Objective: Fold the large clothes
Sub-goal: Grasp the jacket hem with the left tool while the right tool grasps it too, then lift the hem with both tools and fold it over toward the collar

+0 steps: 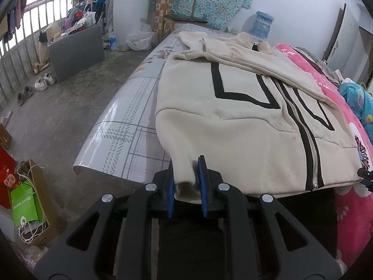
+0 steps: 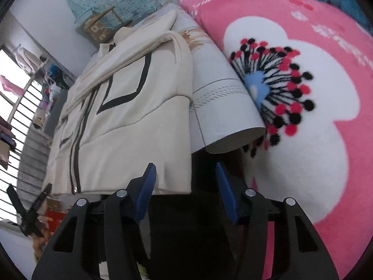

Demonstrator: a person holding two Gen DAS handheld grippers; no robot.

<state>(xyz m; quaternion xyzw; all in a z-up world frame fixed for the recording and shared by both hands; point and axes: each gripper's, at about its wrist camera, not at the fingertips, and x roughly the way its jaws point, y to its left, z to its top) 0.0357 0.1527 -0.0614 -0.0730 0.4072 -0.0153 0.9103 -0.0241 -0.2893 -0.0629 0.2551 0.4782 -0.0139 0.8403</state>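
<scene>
The jacket point(image 1: 244, 126) lies zipped and face up along the table's point(image 1: 130, 126) near edge, sleeves folded across it. The left gripper point(image 1: 186, 186) pinches its near hem corner, likely for folding. The right gripper point(image 2: 184, 186), jaws apart and empty, straddles the opposite hem corner.

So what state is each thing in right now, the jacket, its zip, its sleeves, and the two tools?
Cream jacket: lying flat on the table, front up, hem hanging over the near edge.
Zip: closed.
Sleeves: folded across the chest.
Left tool: shut on the jacket's near hem corner.
Right tool: open, nothing gripped, at the jacket's other hem corner.
Table cover: lying smooth, edge curling down.
</scene>
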